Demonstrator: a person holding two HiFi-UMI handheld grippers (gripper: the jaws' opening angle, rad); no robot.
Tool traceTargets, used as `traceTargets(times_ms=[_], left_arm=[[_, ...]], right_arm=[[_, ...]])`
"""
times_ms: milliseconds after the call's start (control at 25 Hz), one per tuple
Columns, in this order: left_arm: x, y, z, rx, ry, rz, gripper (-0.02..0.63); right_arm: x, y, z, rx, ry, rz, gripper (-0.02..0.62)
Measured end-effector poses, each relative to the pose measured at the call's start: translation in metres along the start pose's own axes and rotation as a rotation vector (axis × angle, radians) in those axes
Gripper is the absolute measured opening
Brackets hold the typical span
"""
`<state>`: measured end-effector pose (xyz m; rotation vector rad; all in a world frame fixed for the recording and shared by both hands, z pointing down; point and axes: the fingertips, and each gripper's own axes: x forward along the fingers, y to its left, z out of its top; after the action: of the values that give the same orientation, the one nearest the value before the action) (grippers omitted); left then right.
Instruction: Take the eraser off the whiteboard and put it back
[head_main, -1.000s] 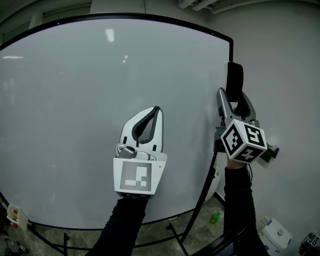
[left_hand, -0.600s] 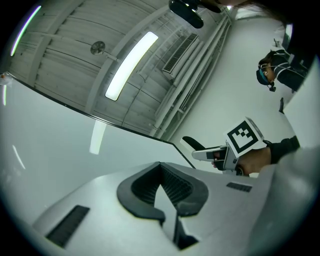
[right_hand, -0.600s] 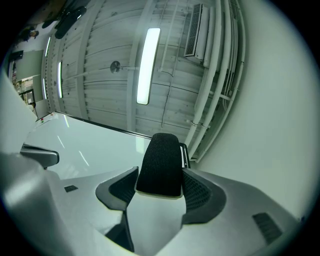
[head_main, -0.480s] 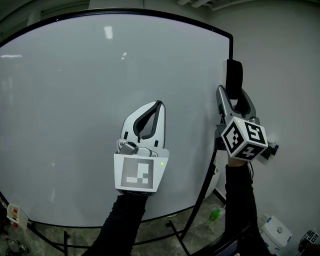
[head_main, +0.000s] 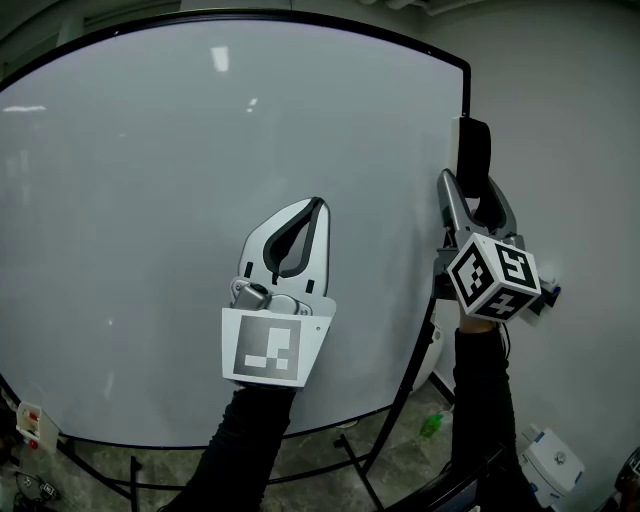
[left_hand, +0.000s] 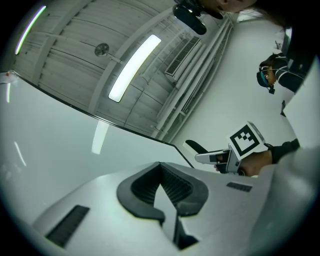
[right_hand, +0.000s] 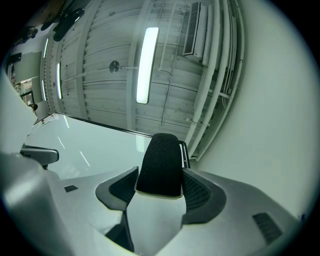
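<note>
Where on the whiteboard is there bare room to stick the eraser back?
The whiteboard is blank nearly all over: the whole stretch left of the left tongs and the band above them are free. It is tight only at the right frame, where the right tongs hold the eraser.

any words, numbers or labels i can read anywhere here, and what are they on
No readable text in any view.
Cube on the right tongs: square marker patterns, no words.
Plate on the left tongs: marker pattern only.
Whiteboard: blank.
Eraser: no label.
Small box lower left: red marks, too small to read.
</note>
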<state>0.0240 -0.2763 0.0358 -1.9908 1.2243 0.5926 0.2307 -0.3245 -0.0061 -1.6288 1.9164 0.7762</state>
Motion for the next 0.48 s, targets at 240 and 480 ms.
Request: traceTargets(times_ms=[240, 480], left_arm=[[-0.013, 0.011, -0.017, -0.043, 0.005, 0.032, 0.006], [-0.028, 0.017, -0.023, -0.044, 0.030, 0.045, 0.006]], right_arm=[[-0.010, 0.004, -0.005, -0.008, 0.012, 0.015, 0.279], [-0.029, 0.014, -0.012, -0.036, 0.023, 0.038, 0.279]])
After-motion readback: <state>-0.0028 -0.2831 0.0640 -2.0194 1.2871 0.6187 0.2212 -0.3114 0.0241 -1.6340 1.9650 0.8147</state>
